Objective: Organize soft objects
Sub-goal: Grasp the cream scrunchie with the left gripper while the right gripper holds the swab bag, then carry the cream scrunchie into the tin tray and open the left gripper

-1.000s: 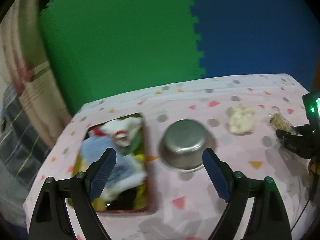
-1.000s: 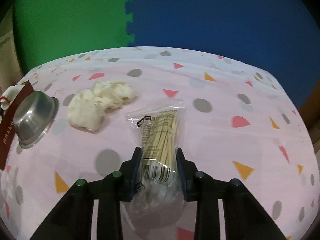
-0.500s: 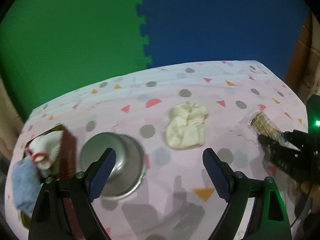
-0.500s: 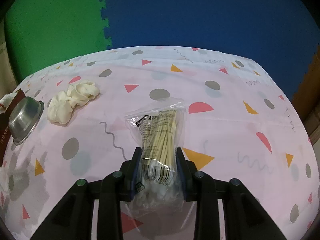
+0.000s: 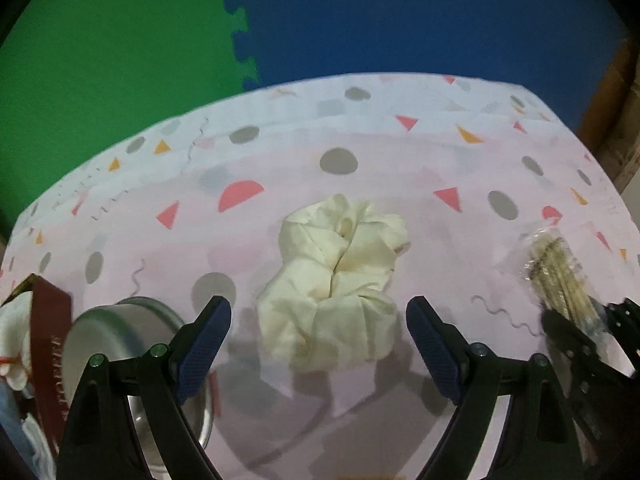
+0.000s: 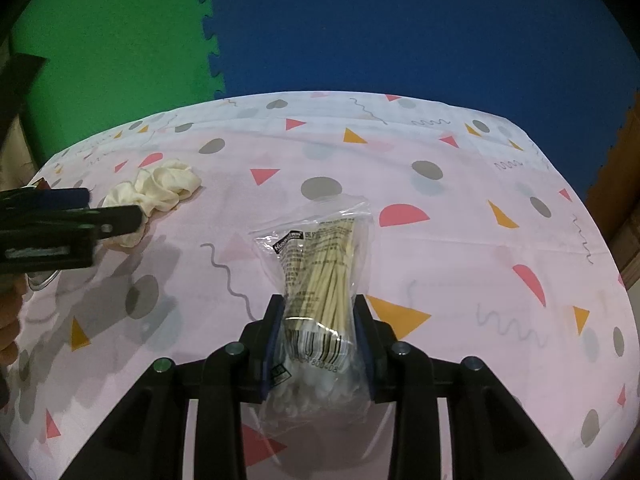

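The left tool (image 5: pixel 318 342) hangs just above the tabletop (image 5: pixel 400 152) with its two blue-padded fingers spread wide apart, nothing between the pads; the crumpled cream cloth (image 5: pixel 336 276) lies on the patterned pink cover directly ahead of that gap, untouched. To the left of the cloth an upturned steel bowl (image 5: pixel 120 332) sits bottom-up on the cover, partly hidden behind the left finger, so what is under it cannot be told. Beside the bowl, at the frame's left edge, stands a dark red box (image 5: pixel 48 344) with gold lettering on its side wall; it holds soft things, among them a white piece with a red-orange trim (image 5: pixel 14 344) and something pale blue below it, though most of the box's inside is cut off by the frame. The right tool (image 6: pixel 318 342) has a clear plastic bag of cotton swabs (image 6: pixel 324 264) between its blue pads, which press on the bag's lower part where the barcode label sits; its jaws are easing apart at this moment with the bag between them. The bag's sealed top points away from the tool toward the far edge of the tabletop, and the white swab tips bunch at the near end. In the right wrist view the left tool shows at the left edge, just over the cloth.
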